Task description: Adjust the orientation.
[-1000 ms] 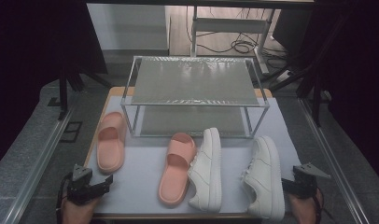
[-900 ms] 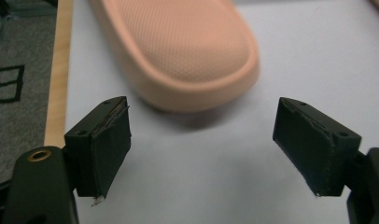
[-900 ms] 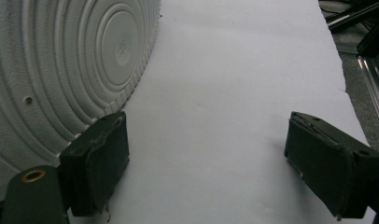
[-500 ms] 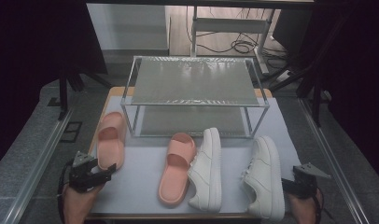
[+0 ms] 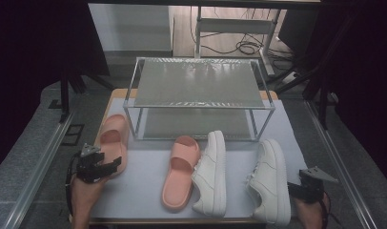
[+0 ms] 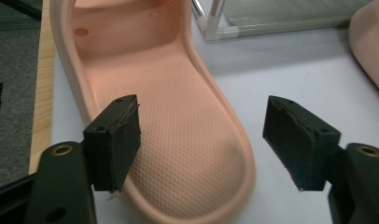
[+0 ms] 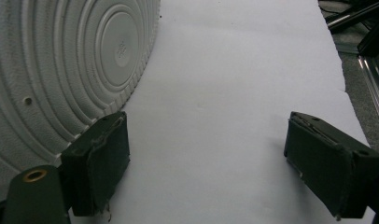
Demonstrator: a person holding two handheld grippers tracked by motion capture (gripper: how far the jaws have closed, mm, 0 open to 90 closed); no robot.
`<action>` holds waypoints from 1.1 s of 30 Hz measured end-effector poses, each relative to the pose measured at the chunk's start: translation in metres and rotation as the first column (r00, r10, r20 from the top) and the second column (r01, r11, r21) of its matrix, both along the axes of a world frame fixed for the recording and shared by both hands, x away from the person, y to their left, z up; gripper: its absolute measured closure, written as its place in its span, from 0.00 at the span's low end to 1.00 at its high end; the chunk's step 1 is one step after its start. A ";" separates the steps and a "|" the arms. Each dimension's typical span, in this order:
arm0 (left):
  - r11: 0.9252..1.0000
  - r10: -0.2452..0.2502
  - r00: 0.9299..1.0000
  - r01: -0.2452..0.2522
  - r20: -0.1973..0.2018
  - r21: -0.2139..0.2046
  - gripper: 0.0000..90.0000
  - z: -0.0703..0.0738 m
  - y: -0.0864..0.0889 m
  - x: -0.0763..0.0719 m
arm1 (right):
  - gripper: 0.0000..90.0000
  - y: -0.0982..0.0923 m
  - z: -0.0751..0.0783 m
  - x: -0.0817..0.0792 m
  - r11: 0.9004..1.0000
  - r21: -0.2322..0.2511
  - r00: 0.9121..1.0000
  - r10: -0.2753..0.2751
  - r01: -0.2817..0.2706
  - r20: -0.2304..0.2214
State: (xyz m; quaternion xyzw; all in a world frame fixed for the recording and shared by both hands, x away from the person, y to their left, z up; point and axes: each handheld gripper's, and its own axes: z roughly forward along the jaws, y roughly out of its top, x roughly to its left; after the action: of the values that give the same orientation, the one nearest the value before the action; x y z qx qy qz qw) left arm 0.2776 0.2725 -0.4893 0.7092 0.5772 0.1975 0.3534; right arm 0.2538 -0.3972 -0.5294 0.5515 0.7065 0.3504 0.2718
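Observation:
A pink slide (image 5: 113, 140) lies at the left of the white mat, and its heel (image 6: 187, 163) is close under my left gripper (image 5: 109, 165). The left gripper's (image 6: 204, 116) jaws have just been closing and stand open. One pad (image 6: 120, 140) hovers over the footbed and the other (image 6: 295, 140) over the mat, with the heel's rim between them, untouched. A second pink slide (image 5: 179, 174) and a white sneaker (image 5: 211, 174) lie mid-mat. Another white sneaker (image 5: 270, 183) lies at the right with its ribbed sole (image 7: 61, 70) facing my open right gripper (image 7: 206, 135), which holds nothing.
A two-tier metal and glass rack (image 5: 196, 90) stands at the back of the table, and one of its legs (image 6: 213, 21) is just beyond the left slide. The white mat (image 7: 234, 70) stretches ahead of the right gripper. The wooden table edge (image 6: 43, 93) runs along the left.
My left gripper has moved forward and up from the front left corner to the heel of the left slide. The right gripper has stayed where it was.

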 end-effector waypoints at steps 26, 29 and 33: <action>0.999 -0.008 1.000 0.008 0.008 0.048 0.59 0.008 -0.013 0.060 | 0.16 0.000 0.000 0.000 1.000 0.002 1.000 0.000 0.000 0.006; 0.998 -0.004 1.000 0.004 -0.001 0.059 0.63 0.006 -0.015 0.066 | 0.16 -0.001 0.000 0.000 1.000 0.003 1.000 0.000 0.000 0.006; 0.997 -0.001 1.000 0.002 -0.012 0.075 0.68 0.005 -0.017 0.074 | 0.16 -0.001 -0.001 0.000 1.000 0.003 1.000 0.000 0.000 0.007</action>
State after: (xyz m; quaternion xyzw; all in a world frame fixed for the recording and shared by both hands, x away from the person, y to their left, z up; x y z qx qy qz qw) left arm 0.3517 0.2550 -0.4843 0.7236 0.5707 0.2145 0.3235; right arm 0.2537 -0.3978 -0.5299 0.5507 0.7050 0.3536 0.2733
